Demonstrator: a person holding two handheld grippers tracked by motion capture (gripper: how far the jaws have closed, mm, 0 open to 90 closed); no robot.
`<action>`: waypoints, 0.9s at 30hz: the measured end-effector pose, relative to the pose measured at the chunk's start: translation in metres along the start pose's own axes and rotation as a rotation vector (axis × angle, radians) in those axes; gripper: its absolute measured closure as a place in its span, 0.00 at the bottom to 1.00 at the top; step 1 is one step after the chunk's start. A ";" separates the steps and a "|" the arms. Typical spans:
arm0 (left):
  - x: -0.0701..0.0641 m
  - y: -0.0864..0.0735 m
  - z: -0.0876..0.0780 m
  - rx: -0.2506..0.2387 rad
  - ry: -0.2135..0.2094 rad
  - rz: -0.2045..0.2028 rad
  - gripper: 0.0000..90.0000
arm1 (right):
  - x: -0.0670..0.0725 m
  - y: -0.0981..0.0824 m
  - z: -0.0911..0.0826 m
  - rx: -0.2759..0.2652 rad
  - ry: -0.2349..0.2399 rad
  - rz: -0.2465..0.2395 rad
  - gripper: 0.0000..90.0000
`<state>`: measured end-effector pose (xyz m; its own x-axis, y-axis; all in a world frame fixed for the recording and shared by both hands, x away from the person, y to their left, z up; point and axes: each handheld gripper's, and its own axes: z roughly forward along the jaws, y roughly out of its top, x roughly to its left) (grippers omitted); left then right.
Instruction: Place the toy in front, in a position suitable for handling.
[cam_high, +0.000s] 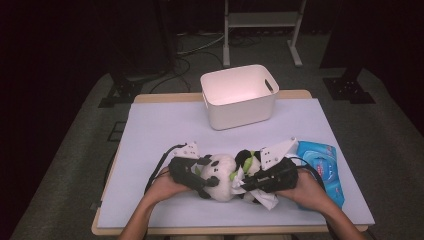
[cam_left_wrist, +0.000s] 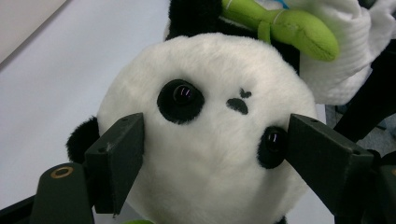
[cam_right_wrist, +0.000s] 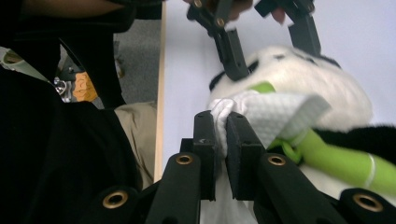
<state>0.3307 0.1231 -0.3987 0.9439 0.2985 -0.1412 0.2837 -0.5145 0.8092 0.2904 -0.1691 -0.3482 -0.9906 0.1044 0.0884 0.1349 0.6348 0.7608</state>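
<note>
At the near edge of the table (cam_high: 150, 125), in front of the white bin (cam_high: 239, 95), the left gripper (cam_left_wrist: 215, 154) clamps the panda toy (cam_left_wrist: 210, 140) by its head. The right gripper (cam_right_wrist: 223, 144) is clenched on a white wipe (cam_right_wrist: 266, 116) against the panda's body. Keep the head grip steady; wipe with short strokes, avoiding the green bamboo (cam_right_wrist: 341, 163) and the blue wipe pack (cam_high: 322, 167) right of the panda

Black tongs (cam_right_wrist: 220, 140), brass screws; grey plates — trailing cables
</note>
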 end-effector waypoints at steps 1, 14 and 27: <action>0.000 0.000 0.000 0.000 0.000 0.000 0.22 | -0.001 -0.003 -0.002 -0.002 -0.005 0.006 0.92; -0.001 0.000 0.000 -0.004 -0.001 0.005 0.22 | -0.023 -0.051 -0.041 -0.046 -0.147 0.140 0.93; -0.003 -0.001 0.001 0.001 -0.002 0.009 0.21 | -0.029 -0.057 -0.044 -0.033 -0.215 0.164 0.94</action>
<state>0.3274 0.1221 -0.3993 0.9467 0.2924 -0.1349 0.2754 -0.5180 0.8099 0.3107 -0.2415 -0.3658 -0.9275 0.3659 0.0767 0.2888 0.5710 0.7685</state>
